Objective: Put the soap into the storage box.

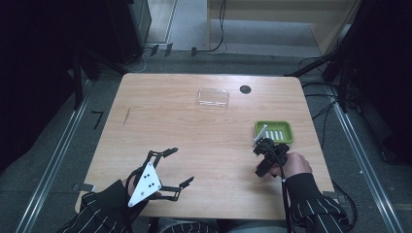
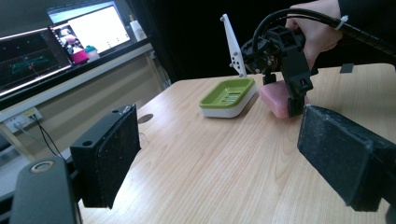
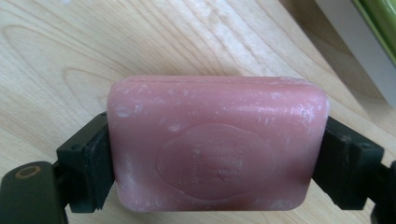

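A pink soap bar (image 3: 217, 144) is clamped by its two short ends in my right gripper (image 3: 215, 170), which is shut on it. The bar is low over the wooden table (image 1: 194, 131), just in front of a green soap dish (image 1: 274, 131). From the left gripper view the soap bar (image 2: 278, 99) sits under the right gripper (image 2: 281, 93), beside the soap dish (image 2: 228, 95). Whether the bar touches the table I cannot tell. My left gripper (image 1: 180, 166) is held near the table's front left, wide open with nothing in it, its pads (image 2: 116, 154) far apart.
A clear plastic lid (image 1: 213, 97) lies at the far middle of the table, with a small black disc (image 1: 245, 89) to its right. A corner of the dish's white base (image 3: 355, 46) is close to the soap's far right. Cables run on the floor beyond the table.
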